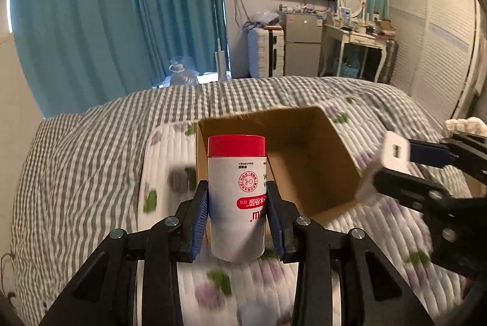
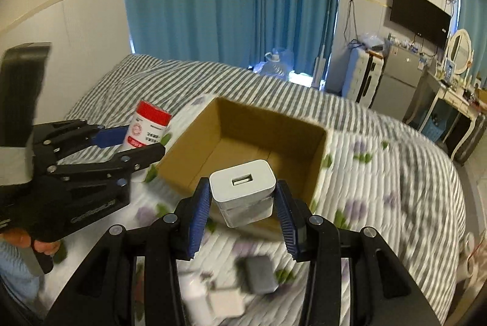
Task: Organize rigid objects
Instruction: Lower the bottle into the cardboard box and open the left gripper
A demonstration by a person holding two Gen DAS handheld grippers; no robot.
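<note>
Left wrist view: cardboard box [image 1: 307, 155] sits open on the bed quilt [image 1: 91, 143]; left gripper [image 1: 237, 219] pinches white bottle [image 1: 236, 198] w/ red cap, long axis upright, near box. Right gripper [image 2: 243, 201] clamps white charger [image 2: 243, 192], USB port facing up, at box's near edge.

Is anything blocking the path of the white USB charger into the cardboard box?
Nothing visible does. The right gripper holds the USB charger at the near rim of the open cardboard box; its visible interior looks empty. The left gripper's red-capped bottle sits off to the side.
</note>
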